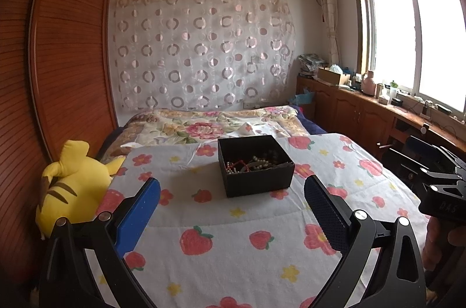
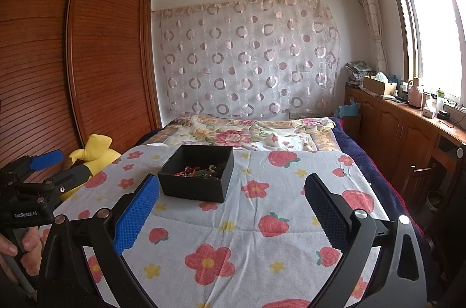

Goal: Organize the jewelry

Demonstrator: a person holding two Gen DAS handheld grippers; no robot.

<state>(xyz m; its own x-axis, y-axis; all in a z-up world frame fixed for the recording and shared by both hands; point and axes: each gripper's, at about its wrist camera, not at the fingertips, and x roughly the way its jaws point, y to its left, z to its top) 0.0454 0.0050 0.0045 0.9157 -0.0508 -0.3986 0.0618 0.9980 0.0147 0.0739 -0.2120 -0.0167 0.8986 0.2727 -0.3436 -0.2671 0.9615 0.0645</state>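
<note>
Your bed (image 1: 221, 244) fills the lower half of both views, spread with a white cover printed with strawberries and red and yellow flowers, and a floral quilt (image 1: 204, 127) lies further up toward the sheer curtain with ring patterns (image 1: 201, 51) on the far wall. On the cover sits a black open box (image 1: 259, 180), and inside it you can see the jewelry (image 1: 253, 162): a tangle of pale beads and red pieces, though the individual items are too small and jumbled to tell apart. You hold the left gripper (image 1: 232, 191) above the cover just short of the box, its jaws spread wide with nothing between them, the blue pads on either side of the view. Your right gripper (image 2: 232, 191) hangs likewise over the cover, jaws wide apart and empty, with the box ahead and a little to its left. A yellow plush toy (image 1: 70, 185) lies at the bed's left edge against the wooden slatted wardrobe (image 1: 58, 60). To the right, a long wooden cabinet (image 2: 407, 127) under the window (image 1: 413, 37) carries bottles and boxes. Your hand (image 2: 23, 247) grips the left handle at the lower left of the right view.
</note>
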